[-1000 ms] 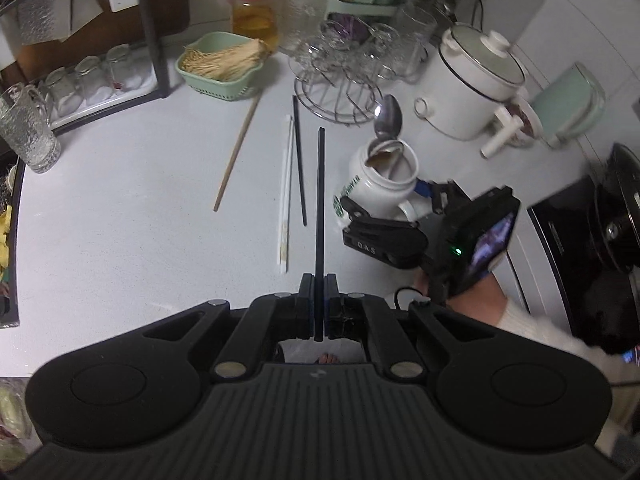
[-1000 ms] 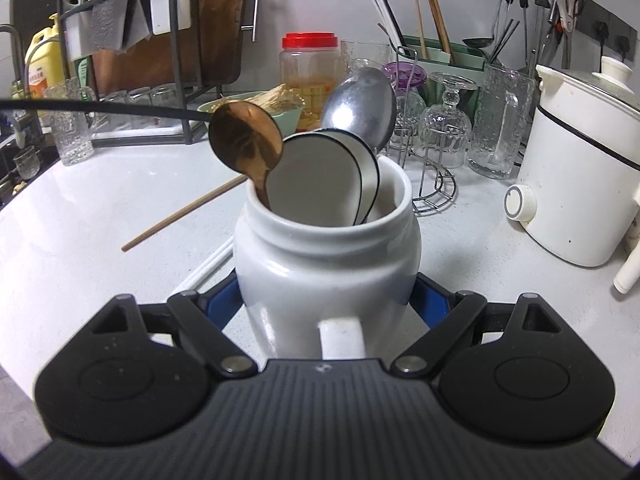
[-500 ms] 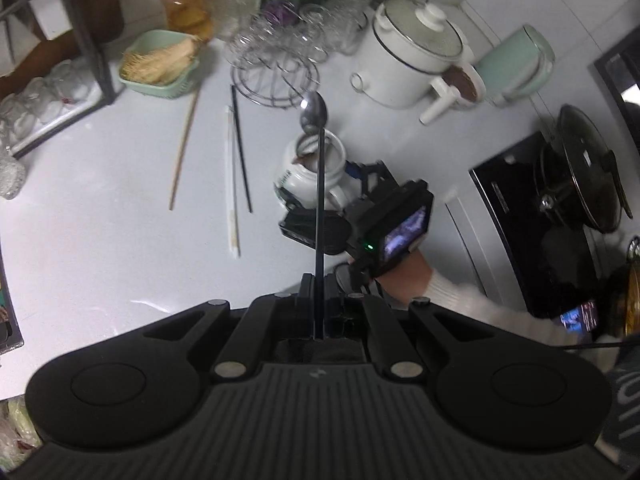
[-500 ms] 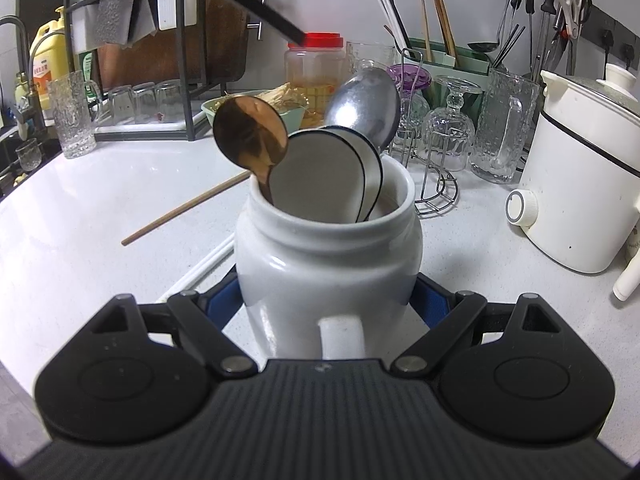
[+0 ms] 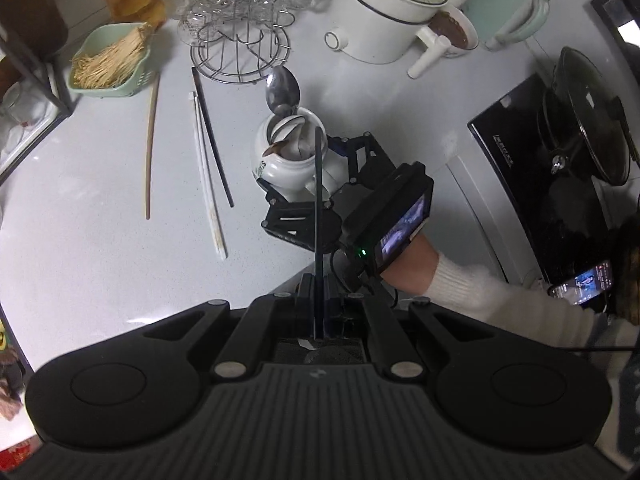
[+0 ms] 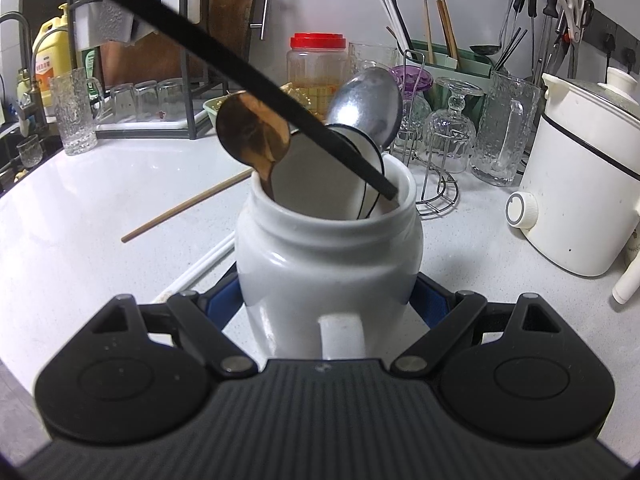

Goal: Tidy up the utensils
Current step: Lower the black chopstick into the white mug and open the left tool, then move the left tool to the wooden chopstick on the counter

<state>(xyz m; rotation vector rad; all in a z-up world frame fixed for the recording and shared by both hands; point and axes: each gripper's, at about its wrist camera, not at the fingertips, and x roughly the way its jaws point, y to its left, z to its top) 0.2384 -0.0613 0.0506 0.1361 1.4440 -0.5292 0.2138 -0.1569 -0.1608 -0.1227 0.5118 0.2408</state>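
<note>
Overhead, left gripper around black chopstick

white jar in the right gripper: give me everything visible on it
The white jar is glossy, ceramic-looking, with a rounded body, a stepped neck, a wide open mouth and a handle facing the right gripper, whose blue pads clamp its sides. It stands upright on the pale counter. Inside lean a copper-coloured spoon, a steel spoon and black-rimmed white spoons. A black chopstick tips over its mouth.

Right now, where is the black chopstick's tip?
The black chopstick, held by the left gripper, has its tip at the jar mouth, right of the spoons.
</note>
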